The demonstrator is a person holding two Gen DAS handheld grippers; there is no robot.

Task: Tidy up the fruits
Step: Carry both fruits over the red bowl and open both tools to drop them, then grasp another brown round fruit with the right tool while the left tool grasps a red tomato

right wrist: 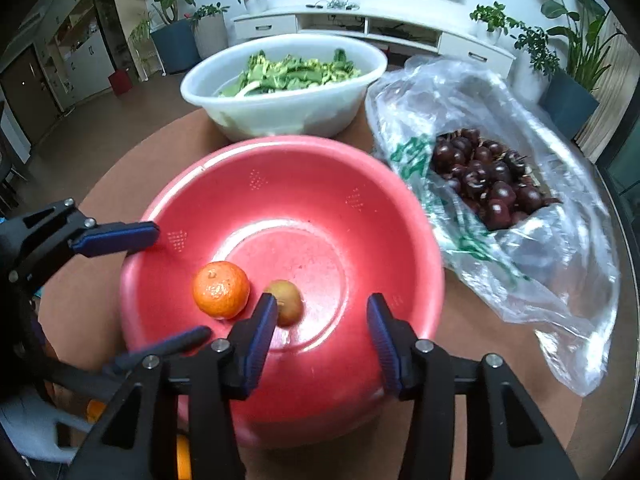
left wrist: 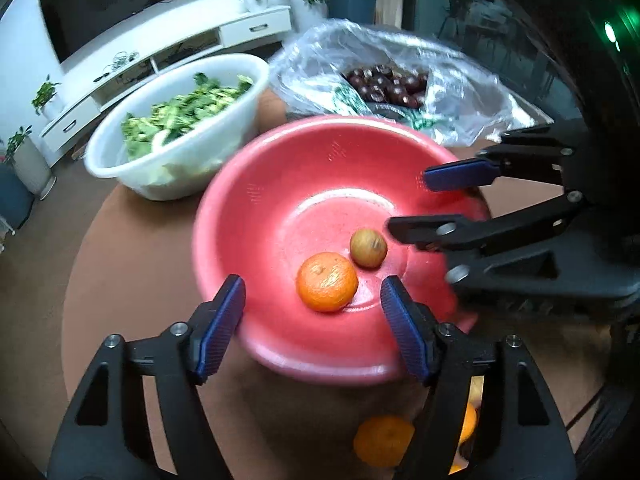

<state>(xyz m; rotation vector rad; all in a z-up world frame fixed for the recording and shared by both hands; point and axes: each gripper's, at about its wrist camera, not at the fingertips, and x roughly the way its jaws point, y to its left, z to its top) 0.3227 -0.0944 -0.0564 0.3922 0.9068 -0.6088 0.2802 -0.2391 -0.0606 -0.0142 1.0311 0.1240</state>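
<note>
Two hand-held grippers are seen poised over a red basin [right wrist: 248, 184] on a round brown table [left wrist: 132, 248], both spread wide and gripping nothing. In the right wrist view, the right gripper [right wrist: 322, 330] is set at the bottom centre of the frame, above the basin's near wall, and a small brownish-green fruit [right wrist: 285, 302] is found just ahead of its left finger, partly hidden behind that blue pad. An orange [right wrist: 221, 289] lies just to the left of that fruit, seemingly touching it. In the left wrist view, the left gripper [left wrist: 314, 328] is placed at the lower centre, with the orange framed just ahead between its fingers, so this claw is judged the nearer to the orange. More oranges [left wrist: 384, 446] are glimpsed at the bottom of that frame, below the basin, blurred. Farther back, at right in the right wrist view, a clear plastic bag [right wrist: 560, 280] of dark round fruits [right wrist: 486, 178] is seen, and at upper centre a white basin [right wrist: 280, 108] of greens [right wrist: 296, 70].
</note>
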